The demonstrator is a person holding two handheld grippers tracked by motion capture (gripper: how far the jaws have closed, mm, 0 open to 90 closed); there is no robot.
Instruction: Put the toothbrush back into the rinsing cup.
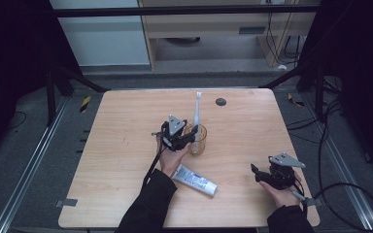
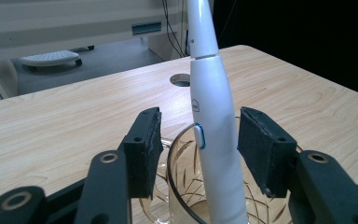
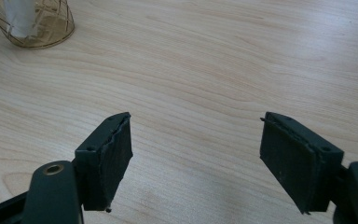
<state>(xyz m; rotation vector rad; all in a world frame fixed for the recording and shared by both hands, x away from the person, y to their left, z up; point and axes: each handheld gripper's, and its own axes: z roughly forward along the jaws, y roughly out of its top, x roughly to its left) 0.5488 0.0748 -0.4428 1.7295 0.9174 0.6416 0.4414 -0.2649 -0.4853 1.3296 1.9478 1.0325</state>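
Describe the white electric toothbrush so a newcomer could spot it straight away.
Start at the light wooden table and find the amber glass cup near its middle. The white electric toothbrush stands in that cup, leaning on its rim, between the open left gripper pads. Unlike the white toothpaste tube lying flat nearby, it stands tall.

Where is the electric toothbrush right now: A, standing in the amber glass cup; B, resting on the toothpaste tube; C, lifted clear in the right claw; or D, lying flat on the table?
A: the electric toothbrush stands upright with its base inside the amber glass cup, between the open jaws of the left claw, which don't touch it.
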